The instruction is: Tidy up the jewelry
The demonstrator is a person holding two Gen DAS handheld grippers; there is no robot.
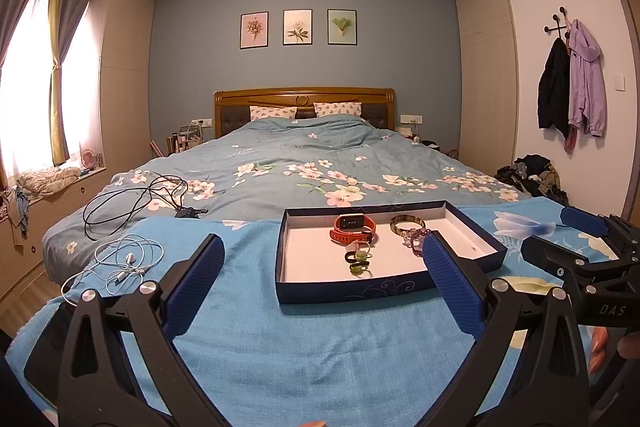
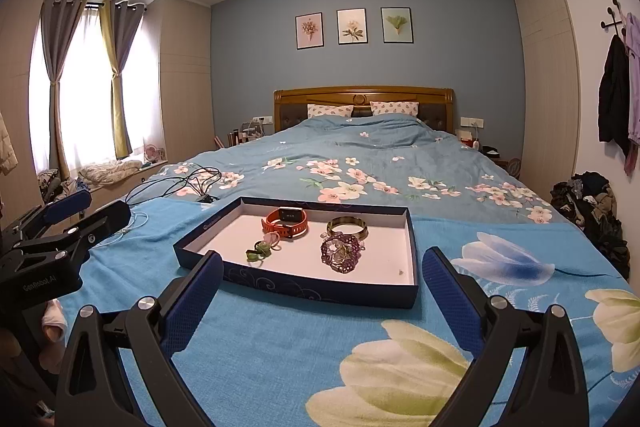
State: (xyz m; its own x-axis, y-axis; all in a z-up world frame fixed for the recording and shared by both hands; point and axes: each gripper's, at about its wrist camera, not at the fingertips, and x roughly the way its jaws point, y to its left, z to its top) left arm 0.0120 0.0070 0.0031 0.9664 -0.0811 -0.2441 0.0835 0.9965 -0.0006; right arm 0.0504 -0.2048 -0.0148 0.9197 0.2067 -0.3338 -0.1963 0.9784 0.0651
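A dark blue tray (image 1: 360, 291) (image 2: 304, 287) with a white floor lies on the blue blanket. In it are an orange watch (image 1: 354, 229) (image 2: 286, 221), a green-gold bangle (image 1: 407, 225) (image 2: 347, 227), a purple bead bracelet (image 1: 416, 239) (image 2: 340, 253) and small green rings (image 1: 358, 261) (image 2: 260, 251). My left gripper (image 1: 322, 255) is open and empty, just short of the tray's near wall. My right gripper (image 2: 322, 267) is open and empty, also just short of the tray. Each gripper shows in the other's view, the right one (image 1: 576, 239) and the left one (image 2: 88, 213).
White earphones (image 1: 124, 263) lie on the blanket to the left of the tray. Black cables (image 1: 136, 201) (image 2: 180, 183) lie on the floral duvet beyond. A clothes pile (image 2: 592, 203) sits right of the bed. The blanket (image 2: 360, 347) spreads below the grippers.
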